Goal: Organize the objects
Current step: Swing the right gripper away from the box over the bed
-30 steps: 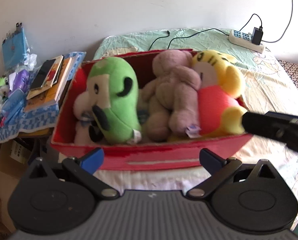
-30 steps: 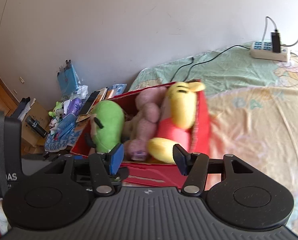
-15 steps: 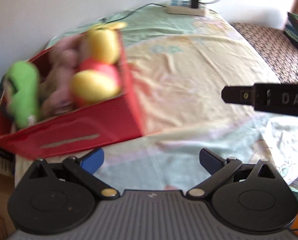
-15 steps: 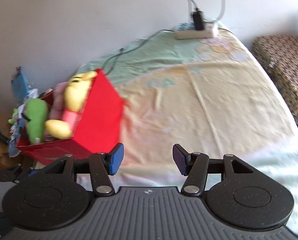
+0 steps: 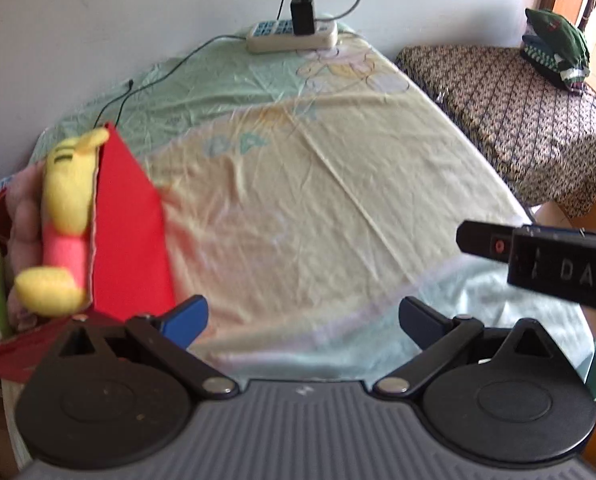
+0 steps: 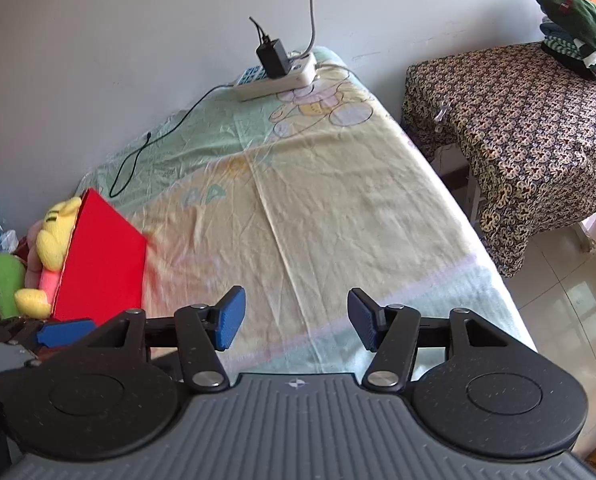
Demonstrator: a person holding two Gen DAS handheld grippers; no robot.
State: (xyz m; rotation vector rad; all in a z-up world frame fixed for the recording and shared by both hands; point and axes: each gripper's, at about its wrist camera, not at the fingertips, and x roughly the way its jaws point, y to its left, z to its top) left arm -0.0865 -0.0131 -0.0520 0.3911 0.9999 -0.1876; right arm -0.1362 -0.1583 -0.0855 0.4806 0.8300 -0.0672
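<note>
Plush toys (image 5: 63, 216) fill red box (image 5: 129, 232) left; both claws (image 5: 302, 320) (image 6: 295, 316) wide, empty; power strip (image 6: 275, 78) far.

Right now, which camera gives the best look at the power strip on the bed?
The left wrist view: the power strip lies broadside with its sockets facing the camera. In the right wrist view it runs endwise, with the black charger blocking its top.

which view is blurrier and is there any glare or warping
Left wrist view: softer, the red box and yellow plush smeared. Right wrist view: sharper, window glare on the floor tiles. Both: fisheye curves the bedsheet edges.
</note>
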